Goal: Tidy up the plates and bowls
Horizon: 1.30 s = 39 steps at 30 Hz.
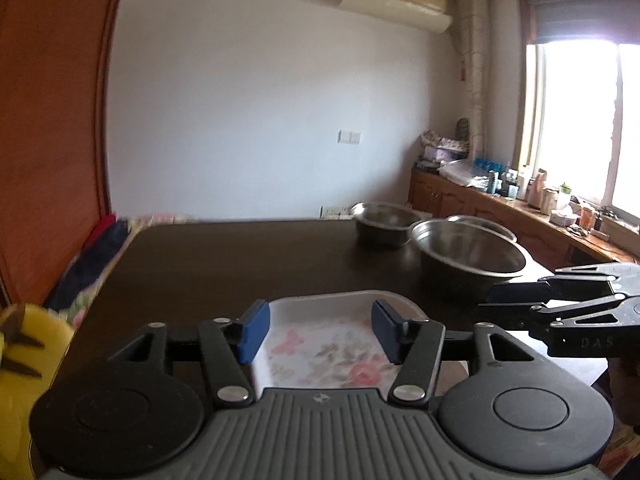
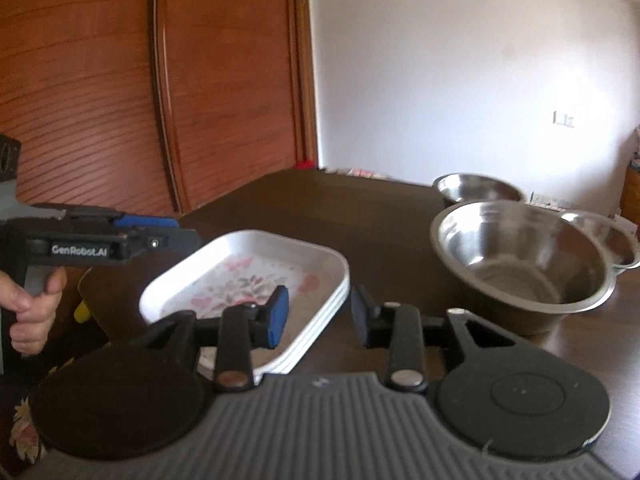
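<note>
A stack of white rectangular plates [image 2: 248, 280] with a pink flower print lies on the dark table [image 2: 360, 208] near its front edge. My left gripper [image 1: 320, 330] hovers open just above the near end of the plates [image 1: 332, 344], blue pads wide apart. My right gripper [image 2: 320, 314] is open too, with the stack's right edge between its fingers and a gap at both pads. A large steel bowl [image 2: 520, 264] stands right of the plates, a smaller one [image 2: 476, 188] behind it. Each gripper shows in the other's view: right gripper [image 1: 496, 304], left gripper [image 2: 176, 232].
A steel pot with a handle [image 2: 612, 236] sits behind the large bowl. A hand [image 2: 32, 308] grips the left tool. A brown wooden door [image 2: 100, 100] stands left of the table. A cluttered wooden counter [image 1: 520, 200] runs under the window. A yellow object [image 1: 24, 360] is at the near left.
</note>
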### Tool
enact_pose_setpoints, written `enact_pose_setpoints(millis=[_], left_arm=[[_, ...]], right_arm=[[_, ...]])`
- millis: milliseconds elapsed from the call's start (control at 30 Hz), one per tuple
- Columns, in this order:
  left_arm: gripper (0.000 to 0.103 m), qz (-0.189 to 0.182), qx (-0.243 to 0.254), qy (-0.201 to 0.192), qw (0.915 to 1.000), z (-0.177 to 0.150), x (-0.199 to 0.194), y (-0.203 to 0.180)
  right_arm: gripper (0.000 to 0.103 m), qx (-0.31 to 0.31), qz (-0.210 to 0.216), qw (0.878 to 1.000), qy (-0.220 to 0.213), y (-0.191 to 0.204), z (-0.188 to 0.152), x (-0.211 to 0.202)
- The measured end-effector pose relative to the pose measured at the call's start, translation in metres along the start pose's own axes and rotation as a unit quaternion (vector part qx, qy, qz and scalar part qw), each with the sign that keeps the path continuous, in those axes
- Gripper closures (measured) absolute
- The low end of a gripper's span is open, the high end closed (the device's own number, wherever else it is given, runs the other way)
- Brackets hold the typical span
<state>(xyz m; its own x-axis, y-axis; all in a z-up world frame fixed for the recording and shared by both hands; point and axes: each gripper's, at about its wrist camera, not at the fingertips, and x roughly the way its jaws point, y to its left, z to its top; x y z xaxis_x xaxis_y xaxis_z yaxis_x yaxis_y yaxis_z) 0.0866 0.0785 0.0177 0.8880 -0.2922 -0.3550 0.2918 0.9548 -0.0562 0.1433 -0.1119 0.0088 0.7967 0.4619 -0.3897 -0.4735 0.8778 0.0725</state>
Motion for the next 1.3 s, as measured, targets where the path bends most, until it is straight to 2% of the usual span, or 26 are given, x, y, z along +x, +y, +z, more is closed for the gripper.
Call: enact_pose_setpoints(millis=[67,167,300,367,467,600,700,900,1300], left_arm=[[0.013,-0.010,0.009,-0.007,0.9999,0.000,0.000,-0.010],[0.008,-0.021,0.013,-0.016,0.9996,-0.001,0.001,-0.024],[0.000,-0.032,0.014,-0.022,0.9991,0.000,0.007,-0.041],[0.000,-0.038,0.013,-0.022,0.9989,0.000,0.011,-0.050],[0.000,-0.044,0.016,-0.020,0.9987,0.001,0.017,-0.062],[0.000,-0.051,0.022,-0.018,0.9983,0.002,0.025,-0.076],[0.000,-0.055,0.025,-0.015,0.9980,0.002,0.030,-0.084],[0.000,-0.060,0.027,-0.015,0.9977,0.002,0.039,-0.097],[0.000,-0.056,0.036,-0.007,0.9978,0.000,0.052,-0.110]], right_arm=[[0.063,0.000,-0.008,1.000,-0.012,-0.002,-0.002,-0.008],[0.052,-0.008,-0.028,0.999,-0.028,-0.007,-0.005,-0.017],[0.050,0.005,-0.048,0.998,-0.042,-0.019,-0.012,-0.031],[0.046,0.012,-0.059,0.997,-0.048,-0.026,-0.014,-0.038],[0.037,0.012,-0.085,0.995,-0.058,-0.033,-0.019,-0.048],[0.016,0.013,-0.116,0.991,-0.070,-0.045,-0.025,-0.058],[0.007,0.015,-0.130,0.988,-0.079,-0.052,-0.028,-0.065],[0.000,0.015,-0.151,0.985,-0.087,-0.064,-0.033,-0.071],[0.000,0.044,-0.164,0.981,-0.097,-0.092,-0.042,-0.075]])
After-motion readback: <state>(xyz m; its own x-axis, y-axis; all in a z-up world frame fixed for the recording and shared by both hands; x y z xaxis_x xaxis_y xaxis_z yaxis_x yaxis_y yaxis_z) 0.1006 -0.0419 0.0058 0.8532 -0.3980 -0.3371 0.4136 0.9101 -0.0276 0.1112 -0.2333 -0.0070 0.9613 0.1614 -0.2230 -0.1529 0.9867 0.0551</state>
